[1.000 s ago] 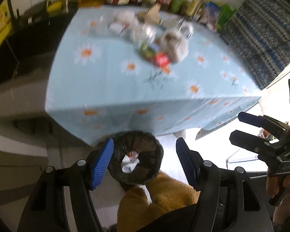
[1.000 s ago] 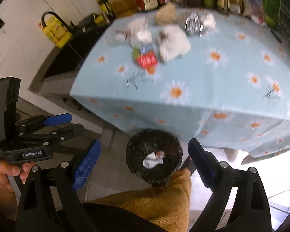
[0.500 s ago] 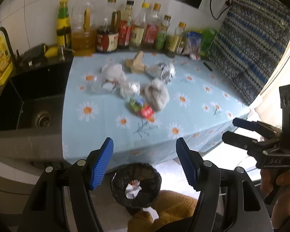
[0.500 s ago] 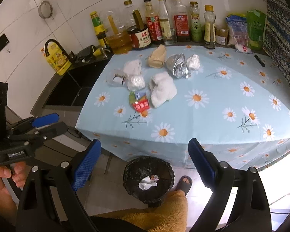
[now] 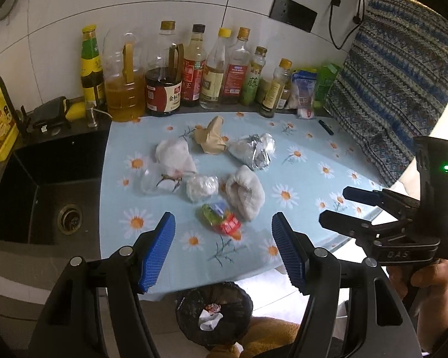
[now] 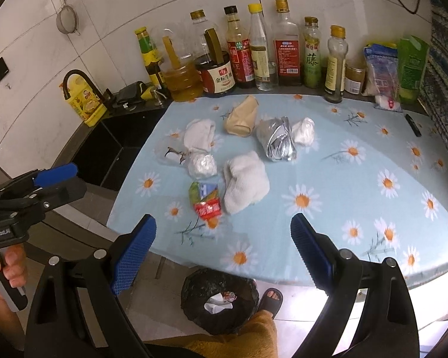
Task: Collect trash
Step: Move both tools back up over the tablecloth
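Note:
Several pieces of trash lie on the daisy-print tablecloth [image 5: 298, 179]: a red-green snack wrapper [image 5: 221, 220], a white crumpled tissue [image 5: 245, 194], a clear plastic wad [image 5: 201, 188], a foil bag [image 5: 252, 152], a brown paper bag [image 5: 210, 137] and a white bag [image 5: 174, 155]. A black-lined bin [image 5: 213, 316] on the floor holds a white scrap. My left gripper [image 5: 224, 253] is open and empty above the table's front edge. My right gripper [image 6: 224, 256] is open and empty too; the wrapper [image 6: 204, 201] lies just ahead of it.
A row of sauce and oil bottles [image 5: 191, 71] lines the wall. A black sink [image 5: 44, 194] is left of the table. A patterned cloth [image 5: 397, 95] hangs at the right. A sandaled foot [image 6: 270, 298] stands beside the bin.
Both grippers have risen and tilted up from over the bin to above the table's front edge. Both stay open and empty.

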Demonstrator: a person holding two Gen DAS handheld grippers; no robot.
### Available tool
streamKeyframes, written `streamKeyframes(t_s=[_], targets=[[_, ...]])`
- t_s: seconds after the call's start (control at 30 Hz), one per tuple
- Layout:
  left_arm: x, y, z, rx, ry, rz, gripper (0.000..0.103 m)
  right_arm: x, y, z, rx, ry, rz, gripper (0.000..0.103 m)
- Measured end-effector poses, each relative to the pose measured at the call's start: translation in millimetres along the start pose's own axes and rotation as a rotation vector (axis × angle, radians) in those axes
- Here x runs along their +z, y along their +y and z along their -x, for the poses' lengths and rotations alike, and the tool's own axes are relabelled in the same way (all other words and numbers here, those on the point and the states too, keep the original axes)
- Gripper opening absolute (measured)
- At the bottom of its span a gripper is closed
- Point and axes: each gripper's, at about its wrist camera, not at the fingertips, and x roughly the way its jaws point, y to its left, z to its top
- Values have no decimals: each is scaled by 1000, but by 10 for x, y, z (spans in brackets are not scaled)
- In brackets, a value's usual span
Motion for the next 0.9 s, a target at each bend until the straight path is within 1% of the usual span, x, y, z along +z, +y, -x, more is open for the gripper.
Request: streamKeyframes(t_s=[0.13,0.27,0.57,0.63,0.7,0.73,0.83,0.9], targets=[[100,22,-139,12,16,18,65,148,-113,-244,13,35,6,91],[187,94,-339,27,49,49,65,278,-217,-532,33,82,11,90],[291,223,-733,68,131,109,65,476,-410,-1366,77,206,34,90],[306,249,-841,80,157,124,65,494,-460,-1569,62,249,32,82],[307,260,-915,87,175,130,65,505,-482,-1733,89,292,34,63],[304,265,-957,90,185,137,65,508,-482,-1782,88,304,41,60],[291,269,-1046,94,207,150,65,521,-490,-1858,105,315,56,55],[277,269,-1083,94,216,157,65,531,-478,-1865,117,311,67,47]])
